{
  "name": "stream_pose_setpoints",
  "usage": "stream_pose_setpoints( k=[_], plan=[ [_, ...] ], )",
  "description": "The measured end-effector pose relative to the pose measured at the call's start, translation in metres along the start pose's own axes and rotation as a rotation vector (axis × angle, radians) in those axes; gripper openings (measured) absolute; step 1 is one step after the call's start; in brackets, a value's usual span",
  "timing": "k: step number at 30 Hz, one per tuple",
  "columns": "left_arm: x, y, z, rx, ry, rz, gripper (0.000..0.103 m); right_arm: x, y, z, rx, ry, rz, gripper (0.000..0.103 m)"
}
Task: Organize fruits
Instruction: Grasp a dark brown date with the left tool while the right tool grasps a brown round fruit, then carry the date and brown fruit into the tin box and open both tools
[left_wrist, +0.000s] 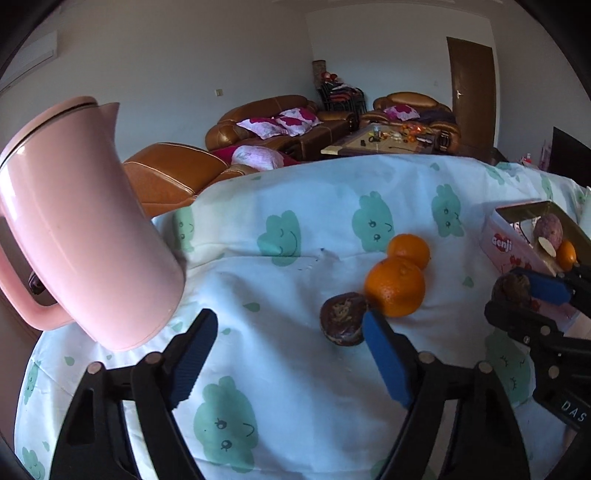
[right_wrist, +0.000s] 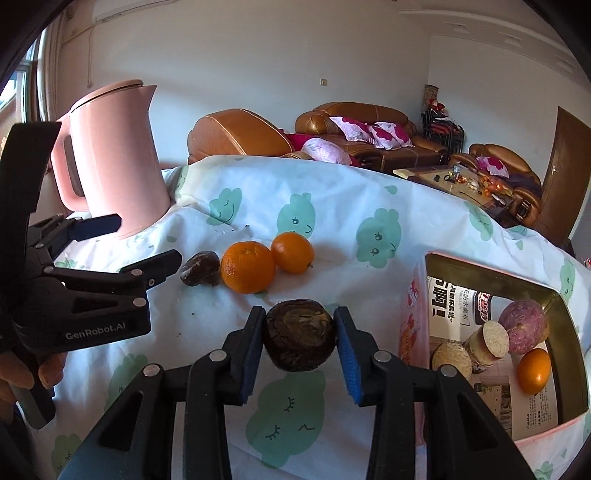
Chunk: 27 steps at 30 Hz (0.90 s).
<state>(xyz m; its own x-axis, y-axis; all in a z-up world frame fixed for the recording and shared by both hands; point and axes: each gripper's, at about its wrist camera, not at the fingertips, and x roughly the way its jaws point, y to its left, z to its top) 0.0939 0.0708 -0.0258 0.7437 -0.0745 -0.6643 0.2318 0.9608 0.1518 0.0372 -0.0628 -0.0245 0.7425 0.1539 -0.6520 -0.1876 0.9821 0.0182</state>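
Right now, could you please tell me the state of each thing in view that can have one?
Right tongs: shut on the dark brown fruit, held above the cloth.
Left tongs: open, empty, near the second dark fruit.
Pink box: open-topped, already holding a small orange and other items.
Two oranges: on the cloth, touching.
Pink kettle: upright, lid closed.

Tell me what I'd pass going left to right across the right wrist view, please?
Left gripper → pink kettle → small brown fruit → big orange → small orange → box, its own orange inside.
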Motion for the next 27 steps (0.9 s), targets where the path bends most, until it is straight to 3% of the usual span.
stream_pose_setpoints(
  k=[3,6,11,13,14,18,25,27],
  plan=[
    [0.01,-0.004,0.002,0.017,0.05,-0.079,0.075,0.005,-0.004,0.001,0.024,0.014,0.018,0.04],
    [0.017,-0.01,0.004,0.054,0.063,-0.095,0.074,0.007,-0.003,0.0,0.025,0.026,0.028,0.04],
    [0.04,-0.009,0.008,0.034,0.15,-0.138,0.055,0.009,-0.003,0.0,0.023,0.033,0.034,0.04],
    [0.039,-0.006,0.008,0.009,0.147,-0.171,0.04,0.01,-0.002,0.0,0.021,0.034,0.032,0.04],
    [0.039,-0.005,0.009,0.003,0.147,-0.177,0.04,0.01,-0.002,0.0,0.019,0.034,0.031,0.04],
    [0.033,-0.011,0.008,0.017,0.126,-0.084,0.039,0.01,-0.002,0.0,0.019,0.03,0.029,0.04],
    [-0.002,-0.015,0.005,0.015,-0.042,0.118,0.039,-0.001,-0.001,-0.001,0.007,-0.025,0.006,0.04],
    [-0.009,-0.013,0.004,-0.024,-0.058,0.138,0.039,-0.008,0.0,-0.001,0.0,-0.062,-0.014,0.04]
  ],
)
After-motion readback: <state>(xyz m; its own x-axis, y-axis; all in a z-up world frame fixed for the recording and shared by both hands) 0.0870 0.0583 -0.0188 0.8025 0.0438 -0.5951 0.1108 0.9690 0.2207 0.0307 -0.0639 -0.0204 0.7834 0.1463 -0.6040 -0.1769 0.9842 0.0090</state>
